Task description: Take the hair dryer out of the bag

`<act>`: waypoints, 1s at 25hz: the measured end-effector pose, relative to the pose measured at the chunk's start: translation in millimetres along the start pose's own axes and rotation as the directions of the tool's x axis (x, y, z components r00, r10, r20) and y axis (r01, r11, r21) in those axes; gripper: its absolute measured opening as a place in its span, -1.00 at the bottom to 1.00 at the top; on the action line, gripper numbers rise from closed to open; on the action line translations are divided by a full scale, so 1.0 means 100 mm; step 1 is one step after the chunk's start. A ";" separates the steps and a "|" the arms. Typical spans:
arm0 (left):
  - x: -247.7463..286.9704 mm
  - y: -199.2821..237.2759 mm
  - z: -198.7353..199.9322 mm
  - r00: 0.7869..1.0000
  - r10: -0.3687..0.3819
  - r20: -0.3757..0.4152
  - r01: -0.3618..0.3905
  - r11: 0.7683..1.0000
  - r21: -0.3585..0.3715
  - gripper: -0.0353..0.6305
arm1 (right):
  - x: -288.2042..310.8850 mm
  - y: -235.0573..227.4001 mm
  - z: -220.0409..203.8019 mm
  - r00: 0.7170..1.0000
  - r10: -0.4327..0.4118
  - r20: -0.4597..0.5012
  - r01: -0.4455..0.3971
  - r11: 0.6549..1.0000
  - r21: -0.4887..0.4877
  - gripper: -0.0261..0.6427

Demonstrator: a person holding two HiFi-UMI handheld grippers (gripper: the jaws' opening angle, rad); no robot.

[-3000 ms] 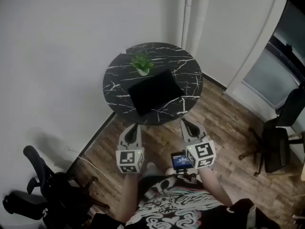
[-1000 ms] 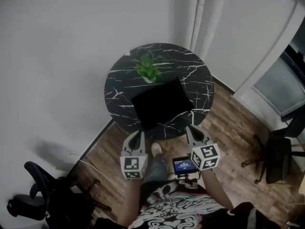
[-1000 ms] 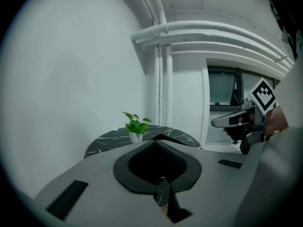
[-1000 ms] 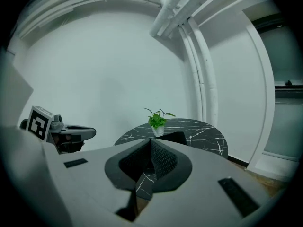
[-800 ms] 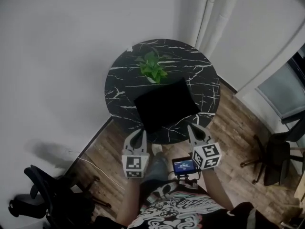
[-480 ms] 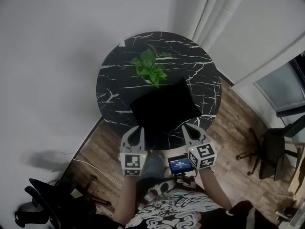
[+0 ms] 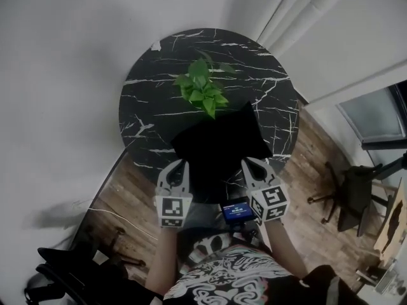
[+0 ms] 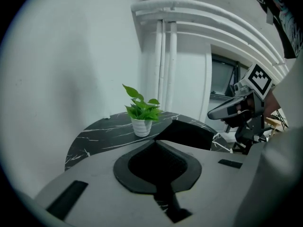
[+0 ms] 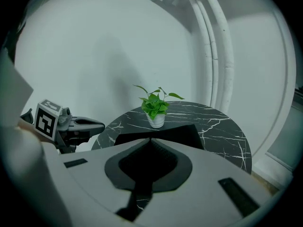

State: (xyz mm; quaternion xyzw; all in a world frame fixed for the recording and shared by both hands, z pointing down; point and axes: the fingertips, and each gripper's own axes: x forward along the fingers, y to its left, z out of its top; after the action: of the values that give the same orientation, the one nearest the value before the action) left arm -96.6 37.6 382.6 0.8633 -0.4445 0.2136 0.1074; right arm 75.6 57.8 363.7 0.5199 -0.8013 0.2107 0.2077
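Jaws of my left gripper (image 7: 177,168) and right gripper (image 7: 250,165) were pressed together, holding nothing. Both hovered at the counter's (image 7: 149,88) near edge, flanking the black bag (image 7: 219,143) that lay beside the potted plant (image 7: 203,93). No hair dryer showed, so I judged it was inside the bag, with a gripper ready on either side.

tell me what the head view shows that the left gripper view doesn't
Only the head view: the wood floor, the office chair and the person's patterned shirt.

Only the left gripper view: the left gripper seen along its own jaws, closed with nothing between them, and the white pot, which the leaves hide from above.

Both: the round marble table, the plant, the black bag lying on the table, and the right gripper.
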 end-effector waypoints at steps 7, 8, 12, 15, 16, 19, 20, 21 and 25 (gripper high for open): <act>0.20 0.01 -0.07 0.999 -0.046 -0.024 0.047 0.999 0.013 -0.85 | 0.12 -0.09 -0.05 1.000 -0.021 -0.019 0.021 1.000 0.003 -0.87; 0.22 0.00 -0.08 0.998 -0.050 -0.027 0.050 0.999 0.015 -0.85 | 0.13 -0.11 -0.06 0.999 -0.025 -0.024 0.025 1.000 -0.003 -0.87; 0.27 0.00 -0.16 0.997 -0.053 -0.047 0.054 0.998 0.016 -0.85 | 0.18 -0.20 -0.08 0.999 -0.027 -0.035 0.025 0.999 -0.033 -0.87; 0.29 -0.01 -0.22 0.997 -0.047 -0.060 0.048 0.999 0.017 -0.85 | 0.20 -0.25 -0.10 0.999 -0.016 -0.047 0.014 0.999 -0.042 -0.87; 0.29 -0.01 -0.23 0.997 -0.042 -0.063 0.043 0.999 0.017 -0.85 | 0.21 -0.26 -0.11 0.999 -0.008 -0.052 0.005 0.999 -0.045 -0.87; 0.33 0.00 -0.23 0.998 -0.025 -0.063 0.026 1.000 0.008 -0.85 | 0.26 -0.30 -0.12 0.998 0.011 -0.069 -0.015 0.998 -0.059 -0.87; 0.33 0.01 -0.25 0.998 -0.019 -0.066 0.019 1.000 0.002 -0.85 | 0.27 -0.31 -0.13 0.997 0.015 -0.075 -0.019 0.998 -0.059 -0.87; 0.33 0.03 -0.29 0.997 -0.012 -0.075 0.011 1.000 -0.005 -0.85 | 0.29 -0.31 -0.13 0.997 0.020 -0.081 -0.025 0.998 -0.059 -0.87; 0.30 0.14 -0.40 0.993 0.038 -0.110 -0.042 0.999 -0.031 -0.85 | 0.33 -0.31 -0.09 0.994 0.052 -0.097 -0.060 0.994 -0.086 -0.87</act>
State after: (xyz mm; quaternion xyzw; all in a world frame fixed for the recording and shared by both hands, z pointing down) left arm -103.9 22.9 432.2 0.8393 -0.4587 0.2550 0.1417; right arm 92.5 26.4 392.8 0.4768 -0.8135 0.2050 0.2624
